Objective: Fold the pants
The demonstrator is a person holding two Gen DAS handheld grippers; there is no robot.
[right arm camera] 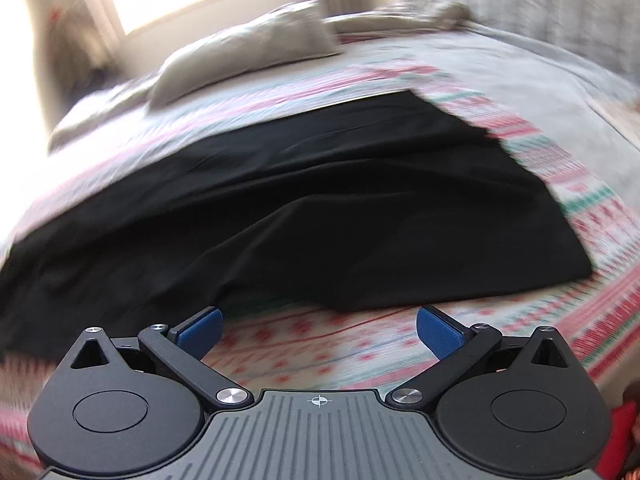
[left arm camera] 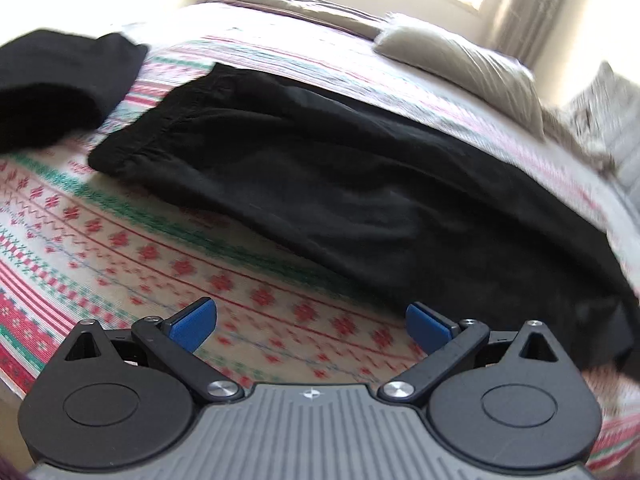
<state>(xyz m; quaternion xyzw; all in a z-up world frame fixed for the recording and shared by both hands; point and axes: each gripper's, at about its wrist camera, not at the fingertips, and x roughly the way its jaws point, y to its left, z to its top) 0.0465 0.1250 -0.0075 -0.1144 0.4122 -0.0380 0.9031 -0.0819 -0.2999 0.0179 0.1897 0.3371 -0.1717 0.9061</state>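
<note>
At the far left of the left wrist view a second dark garment lies bunched on the patterned blanket, apart from the work, likely set aside. Beside it the black pants stretch lengthwise across the bed, waistband toward the left, legs running off right; they look laid one leg over the other, which would suit a crosswise fold next. The left gripper hovers above bare blanket just short of the pants' near edge, jaws spread wide and empty. A pale pillow sits beyond. In the right wrist view, the right gripper is likewise wide apart and holding nothing, near the leg end of the pants, probably positioned to pinch the hem.
</note>
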